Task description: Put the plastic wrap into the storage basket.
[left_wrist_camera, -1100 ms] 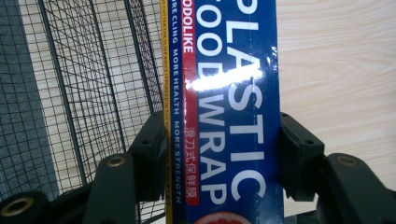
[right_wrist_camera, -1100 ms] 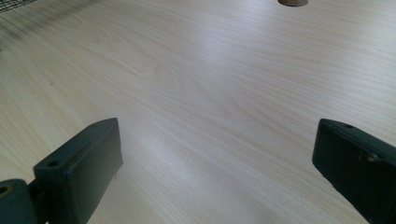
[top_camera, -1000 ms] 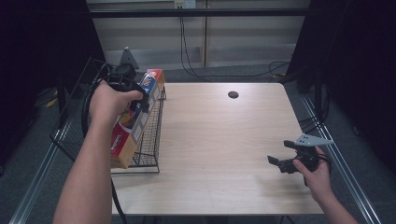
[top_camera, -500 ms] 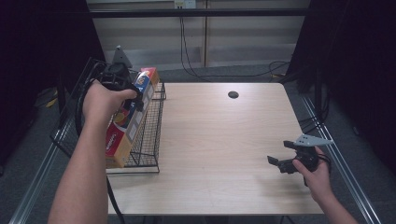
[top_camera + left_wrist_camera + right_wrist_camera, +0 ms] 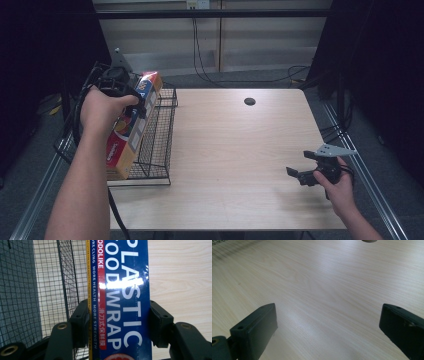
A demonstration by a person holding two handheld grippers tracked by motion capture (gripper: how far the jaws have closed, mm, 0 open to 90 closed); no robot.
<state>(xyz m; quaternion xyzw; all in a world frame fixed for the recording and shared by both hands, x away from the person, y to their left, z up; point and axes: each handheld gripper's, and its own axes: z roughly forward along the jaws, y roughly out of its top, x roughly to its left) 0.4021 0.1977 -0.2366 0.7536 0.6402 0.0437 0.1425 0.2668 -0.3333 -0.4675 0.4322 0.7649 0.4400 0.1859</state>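
- Left gripper (image 5: 119, 322) clamps a plastic wrap box (image 5: 122, 290), holding it above the wire basket (image 5: 156, 135) at the table's (image 5: 240, 150) left edge.
- Right gripper (image 5: 300, 176) hovers near-right, jaws wide apart, holding nothing.

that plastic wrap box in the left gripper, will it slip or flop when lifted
The wrap box is probably stiff: its edges look straight between the left gripper jaws. Its glossy face shows glare, so it may be a bit slippery. It is long and held near one end over the wire basket, so the far end might sag or swing.
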